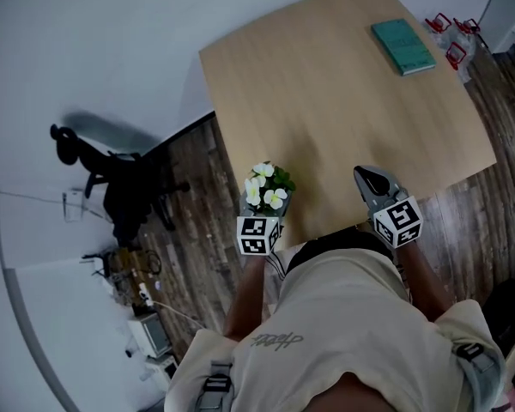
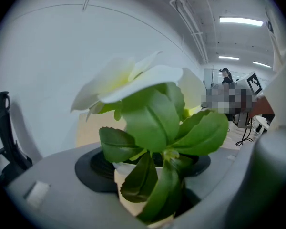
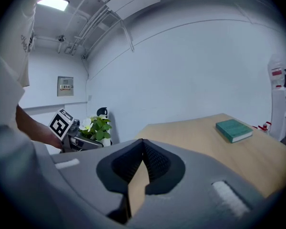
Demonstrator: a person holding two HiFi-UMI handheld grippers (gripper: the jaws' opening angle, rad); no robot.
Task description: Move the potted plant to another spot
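The potted plant [image 1: 268,187], with white flowers and green leaves in a small pale pot [image 2: 127,176], is held at the near left corner of the wooden table [image 1: 326,84]. My left gripper [image 1: 264,206] is shut on the pot, its jaws against both sides, and the leaves fill the left gripper view. My right gripper [image 1: 369,181] hovers over the table's near edge to the right, shut with its tips touching and nothing between them [image 3: 143,142]. The right gripper view shows the plant [image 3: 97,125] and the left gripper [image 3: 69,137] off to its left.
A teal book [image 1: 402,45] lies at the table's far right, also in the right gripper view as the book [image 3: 234,130]. Red-handled items [image 1: 451,37] sit beyond the table's far corner. A black office chair [image 1: 120,178] and small equipment [image 1: 146,316] stand on the wooden floor at the left.
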